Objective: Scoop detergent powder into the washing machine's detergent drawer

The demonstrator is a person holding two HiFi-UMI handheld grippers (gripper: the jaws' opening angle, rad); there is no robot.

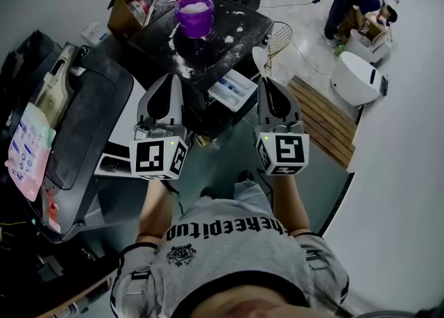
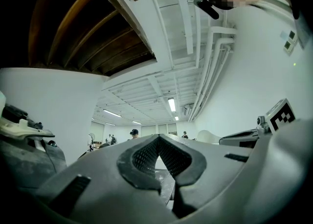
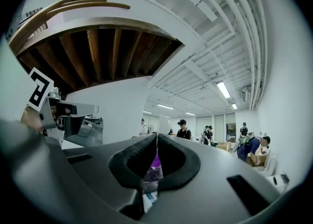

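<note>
Left tool (image 1: 169,78): I read it clenched on nothing, left of the drawer (image 1: 233,91).
Right tool (image 1: 266,82): gripping the white scoop (image 1: 260,58), right of the drawer.
Powder tub (image 1: 194,14): purple, beyond the drawer.

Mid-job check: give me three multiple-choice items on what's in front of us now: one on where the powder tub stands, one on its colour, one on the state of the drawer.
1. Where does the tub of powder stand?
A. on the floor
B. on the dark machine top
C. inside the cardboard box

2. What colour is the tub?
A. purple
B. green
C. orange

3. The detergent drawer is:
A. pushed shut
B. lying on the floor
C. pulled out

Answers:
1 B: the tub sits on the machine top, with spilled white powder around it.
2 A: its wall is purple, with white powder inside.
3 C: the drawer juts from the machine's front, its compartments showing.
</note>
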